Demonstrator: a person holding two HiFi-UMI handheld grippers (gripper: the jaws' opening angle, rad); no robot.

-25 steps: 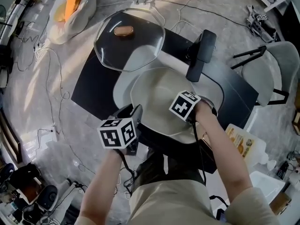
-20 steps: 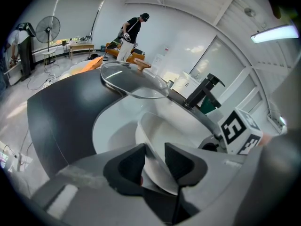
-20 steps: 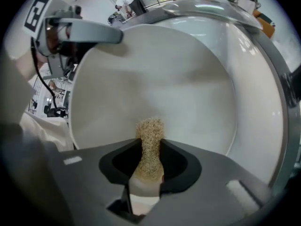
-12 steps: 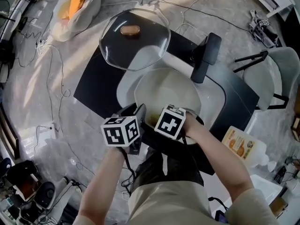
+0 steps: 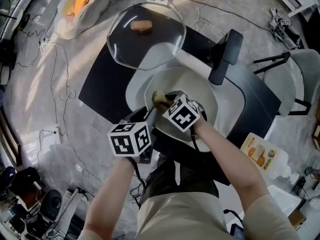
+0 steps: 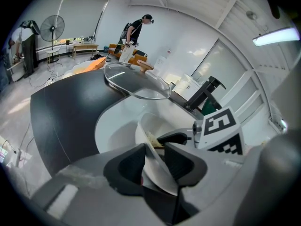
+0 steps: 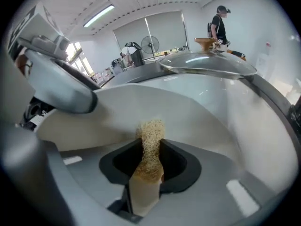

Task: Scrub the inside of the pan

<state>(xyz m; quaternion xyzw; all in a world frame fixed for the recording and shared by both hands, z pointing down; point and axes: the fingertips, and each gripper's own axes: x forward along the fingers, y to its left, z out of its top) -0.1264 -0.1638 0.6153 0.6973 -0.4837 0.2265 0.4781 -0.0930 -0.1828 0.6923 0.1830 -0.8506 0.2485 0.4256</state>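
Mid-scrub, I reckon. L claw (image 6: 155,166) clamped on pan (image 5: 197,84) rim, bracing it. R claw (image 7: 148,163) pinches scrubber (image 7: 151,134), fibres poking ahead toward pan's inner wall. Next: press down, sweep round the inside w/o slipping.

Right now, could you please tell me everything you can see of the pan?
The pan is wide, shallow and cream-white, smooth and glossy inside, with a black handle on its far side. It sits upright and uncovered on a white base on the dark table. The left tongs clamp its near rim, and the right tongs hold a tan fibrous scrubber against its inner wall, near that rim.
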